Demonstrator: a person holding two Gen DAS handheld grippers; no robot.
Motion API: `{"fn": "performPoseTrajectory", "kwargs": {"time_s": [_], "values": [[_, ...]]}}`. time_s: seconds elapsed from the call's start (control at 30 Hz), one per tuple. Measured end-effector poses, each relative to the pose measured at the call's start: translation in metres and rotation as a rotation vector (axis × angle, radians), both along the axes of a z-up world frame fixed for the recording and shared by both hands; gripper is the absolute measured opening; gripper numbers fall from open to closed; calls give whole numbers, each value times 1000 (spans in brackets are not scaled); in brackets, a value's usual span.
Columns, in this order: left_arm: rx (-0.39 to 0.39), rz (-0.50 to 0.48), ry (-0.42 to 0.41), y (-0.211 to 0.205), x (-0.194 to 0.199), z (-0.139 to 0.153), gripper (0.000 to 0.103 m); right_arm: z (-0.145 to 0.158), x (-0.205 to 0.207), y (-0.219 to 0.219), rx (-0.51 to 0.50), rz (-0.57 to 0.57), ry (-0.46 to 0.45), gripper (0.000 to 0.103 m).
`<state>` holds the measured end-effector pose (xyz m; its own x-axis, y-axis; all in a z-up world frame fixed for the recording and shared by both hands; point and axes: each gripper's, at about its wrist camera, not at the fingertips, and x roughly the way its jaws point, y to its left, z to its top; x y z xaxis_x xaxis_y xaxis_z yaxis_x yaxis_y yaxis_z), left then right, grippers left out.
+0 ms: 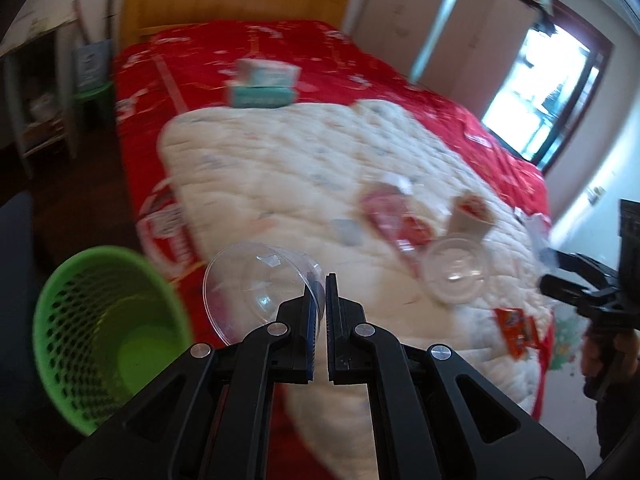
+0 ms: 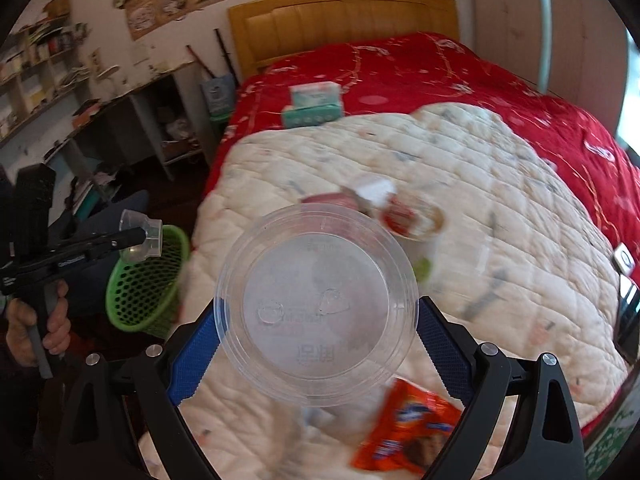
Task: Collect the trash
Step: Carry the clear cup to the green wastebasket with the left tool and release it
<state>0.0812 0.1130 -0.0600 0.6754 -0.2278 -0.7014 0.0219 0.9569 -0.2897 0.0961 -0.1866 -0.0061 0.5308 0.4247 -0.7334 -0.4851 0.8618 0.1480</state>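
My left gripper (image 1: 320, 286) is shut on the rim of a clear plastic cup (image 1: 256, 284) and holds it just right of the green mesh bin (image 1: 104, 332). In the right wrist view the same cup (image 2: 142, 242) hangs over the bin (image 2: 148, 284). My right gripper (image 2: 316, 316) is shut on a clear round plastic lid (image 2: 316, 304), held above the white quilt (image 2: 500, 240). On the quilt lie an orange snack wrapper (image 2: 408, 428), a red wrapper (image 1: 396, 216) and another clear cup (image 1: 456, 272).
The bed has a red cover (image 1: 280, 48) and two teal tissue boxes (image 1: 264, 84) near the headboard. A desk and shelves (image 2: 80, 120) stand left of the bed. A window (image 1: 548, 92) is at the right.
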Motion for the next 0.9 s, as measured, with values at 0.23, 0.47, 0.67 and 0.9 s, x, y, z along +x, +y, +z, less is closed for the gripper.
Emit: {"fn": "performPoseTrajectory", "kwargs": {"time_s": [0.23, 0.47, 0.67, 0.9], "values": [[42, 152, 123, 69, -9, -47, 3, 0, -6, 55, 0, 86, 7, 90], [26, 217, 274, 111, -5, -111, 3, -9, -6, 93, -7, 139, 28, 90], [-11, 243, 376, 129, 1, -155, 3, -17, -5, 117, -18, 171, 47, 90], [-62, 272, 428, 140, -3, -176, 9, -24, -5, 134, -26, 194, 59, 90]]}}
